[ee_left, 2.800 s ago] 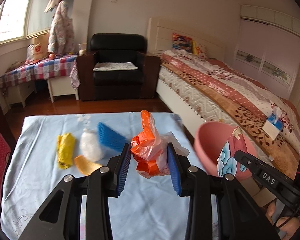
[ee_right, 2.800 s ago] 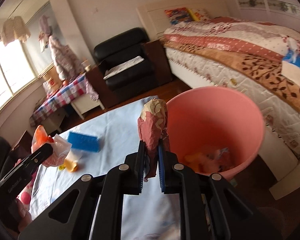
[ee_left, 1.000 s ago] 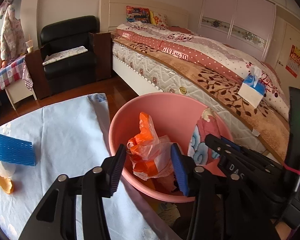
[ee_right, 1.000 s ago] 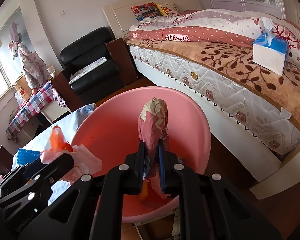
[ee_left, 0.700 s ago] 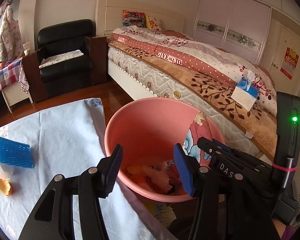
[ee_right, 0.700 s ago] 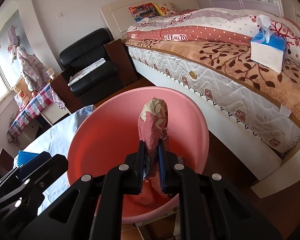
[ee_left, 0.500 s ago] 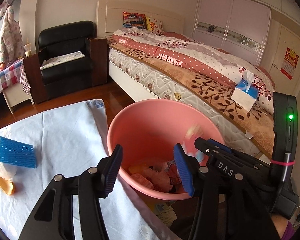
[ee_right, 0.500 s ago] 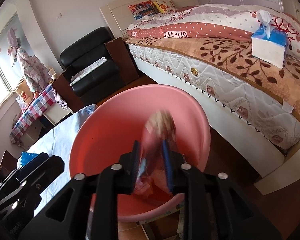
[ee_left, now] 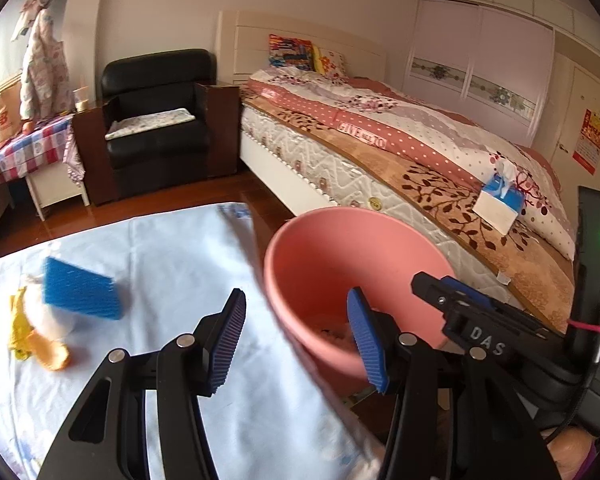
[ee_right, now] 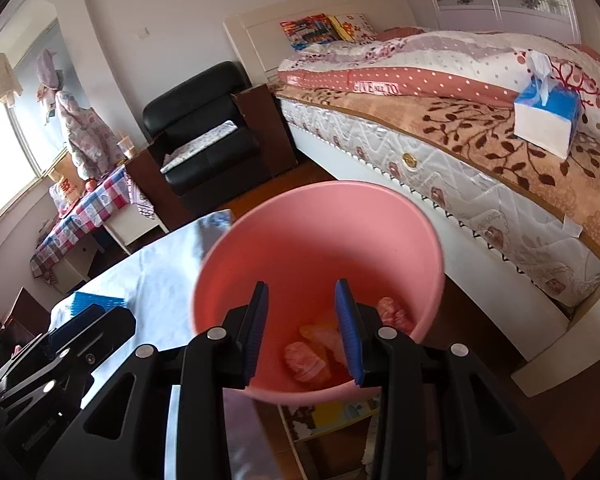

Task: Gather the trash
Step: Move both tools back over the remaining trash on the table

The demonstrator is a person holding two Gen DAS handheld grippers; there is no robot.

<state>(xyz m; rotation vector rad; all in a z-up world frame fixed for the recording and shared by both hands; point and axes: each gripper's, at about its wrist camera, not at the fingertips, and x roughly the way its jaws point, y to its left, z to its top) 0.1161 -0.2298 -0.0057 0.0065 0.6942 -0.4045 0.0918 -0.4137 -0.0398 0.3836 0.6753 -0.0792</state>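
Remaining trash lying on the blue tablecloth [ee_left: 172,264], well to the left of the pink bin [ee_left: 300,248]: a blue ridged piece [ee_left: 82,294], a white wad [ee_left: 50,318] under its lower edge, a yellow scrap [ee_left: 18,326] and an orange scrap [ee_left: 54,354] just beside that. Sitting up and left of the left gripper [ee_left: 296,332], long axis of the blue piece running roughly across the picture, slightly tilted down to the right. Judging the left gripper nearer to this pile; the right gripper [ee_right: 302,326] hovering over the bin [ee_right: 228,264], farther off. Next reach likely calling for a swing leftward, away from the bin.

Left jaws standing apart, nothing between the blue pads. Right jaws having just been opening, also empty, pads parted over the bin's mouth.

Right wrist view looking down into the bin: crumpled pink and orange wrappers [ee_right: 312,348] resting on its bottom, barely visible from the left wrist view. Left wrist view giving the whole pile on the cloth; right wrist view catching only a corner of the blue piece [ee_right: 96,300] behind the other gripper's body.
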